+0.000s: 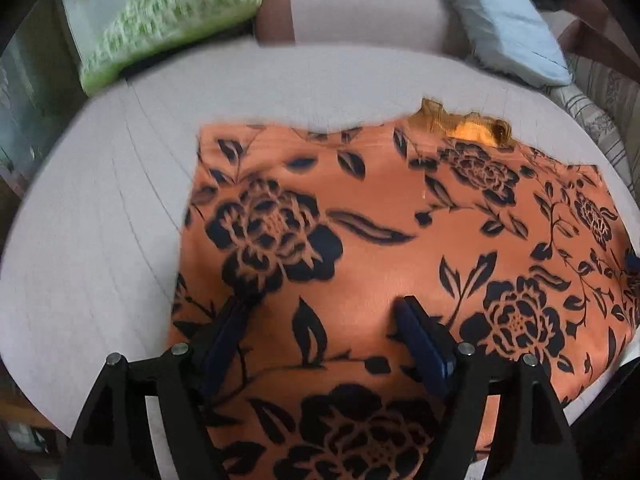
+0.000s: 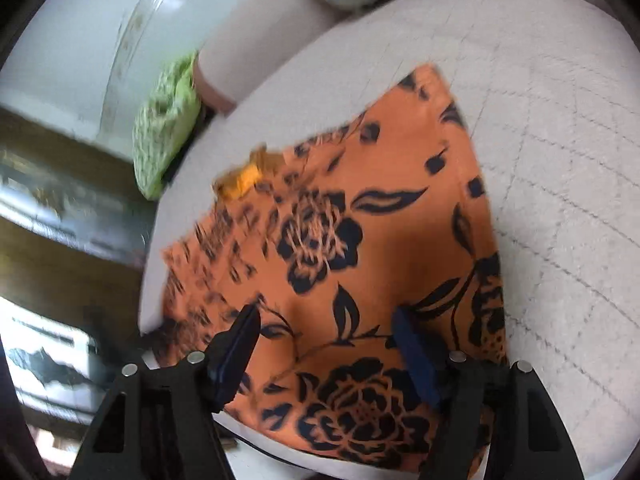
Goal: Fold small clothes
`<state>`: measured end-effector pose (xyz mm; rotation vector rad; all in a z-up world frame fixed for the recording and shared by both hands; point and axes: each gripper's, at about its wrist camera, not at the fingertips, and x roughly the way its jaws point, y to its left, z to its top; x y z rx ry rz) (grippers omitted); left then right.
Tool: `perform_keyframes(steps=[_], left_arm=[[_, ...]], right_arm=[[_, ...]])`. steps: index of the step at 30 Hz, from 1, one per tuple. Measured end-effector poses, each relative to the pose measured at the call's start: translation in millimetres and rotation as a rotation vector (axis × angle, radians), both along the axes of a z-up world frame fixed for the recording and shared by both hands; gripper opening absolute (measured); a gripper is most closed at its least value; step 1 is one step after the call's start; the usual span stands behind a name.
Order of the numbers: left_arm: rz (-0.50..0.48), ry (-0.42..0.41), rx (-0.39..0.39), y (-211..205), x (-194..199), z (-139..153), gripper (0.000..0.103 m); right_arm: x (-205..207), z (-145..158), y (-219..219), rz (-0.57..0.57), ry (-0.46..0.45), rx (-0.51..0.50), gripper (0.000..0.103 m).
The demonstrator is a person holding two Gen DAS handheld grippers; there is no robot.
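One flat orange black-flowered garment (image 1: 380, 216)

We record one garment (image 1: 360, 248), orange ground printed with large black-navy flowers, leaves and trailing stems, a brighter yellow-orange patch (image 1: 472, 130) showing at its far edge. We list the bed cover (image 1: 100, 220) under it as pale grey-white with thin quilted lines. We note a knitted item (image 1: 168, 20) in light green with white flecks, a pale blue pillow (image 1: 508, 28), and a bolster (image 1: 360, 8) in pinkish white. Each tool (image 1: 320, 312) (image 2: 324, 320) is black with dark blue pads (image 1: 424, 344).
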<state>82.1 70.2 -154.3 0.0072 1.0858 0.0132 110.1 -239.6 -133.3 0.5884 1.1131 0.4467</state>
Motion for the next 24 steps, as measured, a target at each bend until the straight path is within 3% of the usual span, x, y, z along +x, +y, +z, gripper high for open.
perform_keyframes(steps=[2, 5, 7, 9, 10, 12, 16, 18, 19, 20, 24], left_arm=[[0.011, 0.004, -0.022, 3.7, -2.2, 11.5, 0.08], [0.013, -0.062, -0.05, 11.5, -17.0, 30.6, 0.08], [0.027, -0.051, -0.033, 16.3, -21.0, 20.2, 0.083], [0.037, 0.029, -0.008, 15.1, -18.2, -1.5, 0.088], [0.045, -0.002, -0.01, 15.7, -17.3, -2.5, 0.089], [0.056, 0.003, -0.026, 19.4, -17.4, 8.2, 0.088], [0.056, -0.086, -0.012, 18.2, -28.0, 32.8, 0.089], [0.065, -0.032, -0.01, 19.2, -27.1, 18.7, 0.09], [0.064, 0.031, -0.005, 16.8, -25.8, 4.5, 0.09], [0.071, 0.037, -0.009, 17.9, -26.9, -0.4, 0.092], [0.085, 0.008, -0.027, 25.3, -29.2, 2.9, 0.092]], right_arm=[[-10.6, 26.2, 3.9, -0.003, -0.068, -0.058, 0.072], [-38.2, 47.7, 12.2, 0.071, -0.124, 0.022, 0.074], [-53.2, 36.5, 12.3, 0.075, -0.101, 0.013, 0.079], [-52.9, -2.1, 7.7, 0.047, 0.021, -0.087, 0.078], [-51.8, -20.0, -0.5, 0.005, 0.062, -0.083, 0.076], [-53.8, -9.7, -7.1, -0.046, 0.04, -0.032, 0.076], [-64.9, 22.2, 1.7, -0.032, -0.09, -0.029, 0.076], [-63.6, 11.7, 2.8, -0.059, -0.063, -0.061, 0.08], [-59.4, -7.1, 2.7, -0.074, 0.013, -0.112, 0.08], [-55.4, -17.9, -1.5, -0.076, 0.051, -0.116, 0.08], [-53.9, 20.1, 12.8, -0.059, -0.043, -0.155, 0.08]])
